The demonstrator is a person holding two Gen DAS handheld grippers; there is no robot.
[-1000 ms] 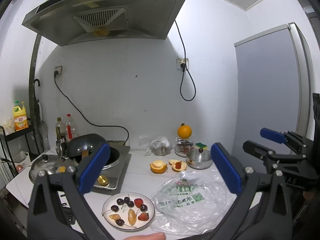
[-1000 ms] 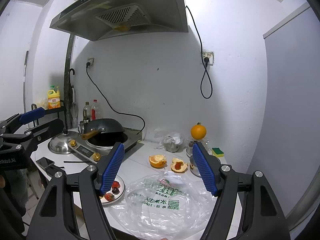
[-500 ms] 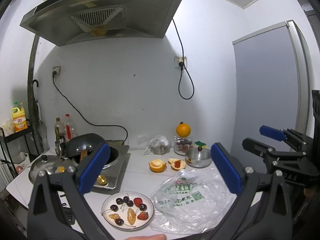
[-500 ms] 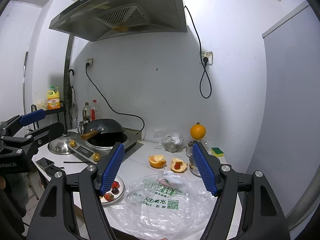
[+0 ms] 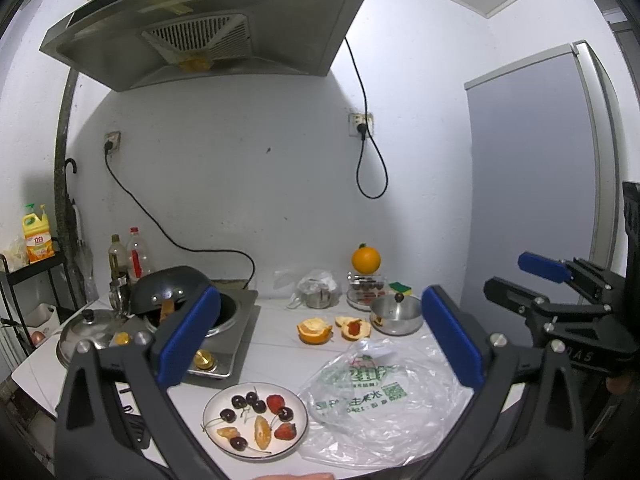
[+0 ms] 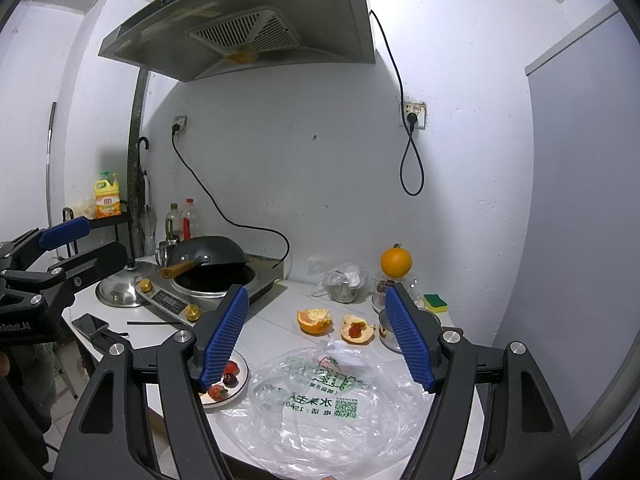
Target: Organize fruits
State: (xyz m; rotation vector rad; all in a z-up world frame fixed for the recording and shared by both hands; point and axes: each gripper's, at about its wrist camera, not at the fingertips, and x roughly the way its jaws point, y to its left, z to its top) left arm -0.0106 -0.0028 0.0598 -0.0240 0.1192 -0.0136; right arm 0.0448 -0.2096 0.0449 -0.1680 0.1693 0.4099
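Reading left to right: your left gripper (image 5: 320, 336) gapes wide, empty, above the fruit plate (image 5: 256, 420) lying below between its fingers; your right gripper (image 6: 316, 336), equally spread and empty, hovers over the plastic bag (image 6: 328, 408), orange halves (image 6: 314, 320) beyond.

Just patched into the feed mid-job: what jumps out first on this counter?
The white plate of cherries, strawberries and orange segments sits at the counter's near edge, with a crumpled clear plastic bag to its right. Behind them lie two orange peel halves, and a whole orange is perched by the back wall. Both the left gripper and the right gripper hover open and empty.
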